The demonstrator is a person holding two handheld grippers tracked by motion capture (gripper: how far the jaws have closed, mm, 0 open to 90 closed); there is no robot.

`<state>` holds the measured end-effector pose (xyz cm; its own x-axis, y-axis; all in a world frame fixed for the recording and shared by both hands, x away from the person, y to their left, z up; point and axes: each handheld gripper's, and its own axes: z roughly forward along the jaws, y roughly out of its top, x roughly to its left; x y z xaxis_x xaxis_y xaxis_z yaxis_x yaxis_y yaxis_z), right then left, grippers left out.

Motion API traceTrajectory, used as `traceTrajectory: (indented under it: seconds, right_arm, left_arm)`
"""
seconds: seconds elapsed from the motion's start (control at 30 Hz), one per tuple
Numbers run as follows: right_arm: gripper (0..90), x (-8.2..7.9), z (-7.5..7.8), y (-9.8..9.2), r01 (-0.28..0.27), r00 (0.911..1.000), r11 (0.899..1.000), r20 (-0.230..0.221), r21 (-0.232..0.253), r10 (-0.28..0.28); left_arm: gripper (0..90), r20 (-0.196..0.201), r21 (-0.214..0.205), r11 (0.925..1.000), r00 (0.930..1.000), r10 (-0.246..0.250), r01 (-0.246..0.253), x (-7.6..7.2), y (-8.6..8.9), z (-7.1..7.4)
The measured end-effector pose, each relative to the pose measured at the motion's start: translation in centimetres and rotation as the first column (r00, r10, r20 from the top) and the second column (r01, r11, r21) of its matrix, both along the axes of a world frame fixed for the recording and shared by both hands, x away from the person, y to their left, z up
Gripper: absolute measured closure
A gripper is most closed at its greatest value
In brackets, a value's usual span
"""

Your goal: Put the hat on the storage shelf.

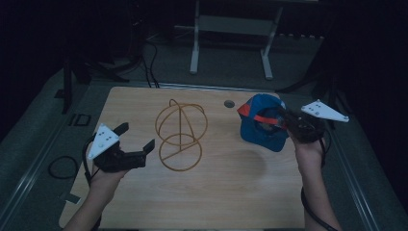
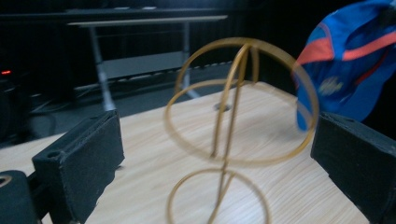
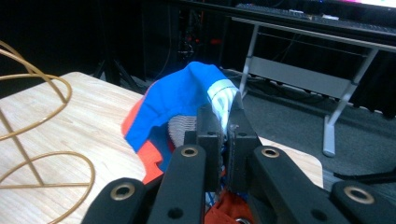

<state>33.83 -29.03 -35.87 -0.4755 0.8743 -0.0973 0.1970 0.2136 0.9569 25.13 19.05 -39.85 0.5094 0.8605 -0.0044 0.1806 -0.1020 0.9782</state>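
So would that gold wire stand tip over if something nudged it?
Probably. The wire stand is thin open rings on a tall stem, so it looks light. Its ring base on the table seems narrow, so a nudge might slide or topple it.

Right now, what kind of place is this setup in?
Probably a lab or recording workspace rather than a home: a bare wooden table stands in a dark room, cables trail over the grey floor behind it, and a metal-framed bench stands further back.

cap (image 1: 262,126): blue-orange cloth | stand (image 1: 180,135): glossy golden wire | table (image 1: 216,192): matt wood
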Motion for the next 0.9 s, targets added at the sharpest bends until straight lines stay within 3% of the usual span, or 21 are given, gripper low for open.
traceTrajectory:
  seconds: [0.13,0.37,0.6,0.8,0.9]
  right_arm:
    - [86.7,-0.6,0.1,0.3,-0.027,0.9996,1.0,0.006,0.01,0.027]
    - [86.7,-1.5,0.3,1.1,-0.064,0.9978,0.998,0.015,0.006,0.064]
    - [86.7,-2.3,0.7,1.5,-0.107,0.9941,0.994,0.019,0.017,0.107]
    - [86.6,-3.2,0.8,1.9,-0.14,0.9898,0.99,0.028,0.012,0.14]
    - [86.6,-3.8,0.9,2.4,-0.162,0.9862,0.987,0.033,0.008,0.162]
  left_arm:
    - [2.7,0.04,0.015,0.9985,0.9977,-0.054,0.054,0.7,-1.7,2.0]
    - [2.7,0.048,0.035,0.9912,0.9904,-0.13,0.128,1.8,-4.3,4.1]
    - [5.1,0.076,0.064,0.9769,0.975,-0.209,0.204,3.3,-7.9,6.3]
    - [5.1,0.065,0.09,0.9606,0.9609,-0.269,0.263,4.3,-10.9,6.9]
    - [5.1,0.037,0.09,0.9501,0.9523,-0.303,0.299,4.7,-12.2,6.7]
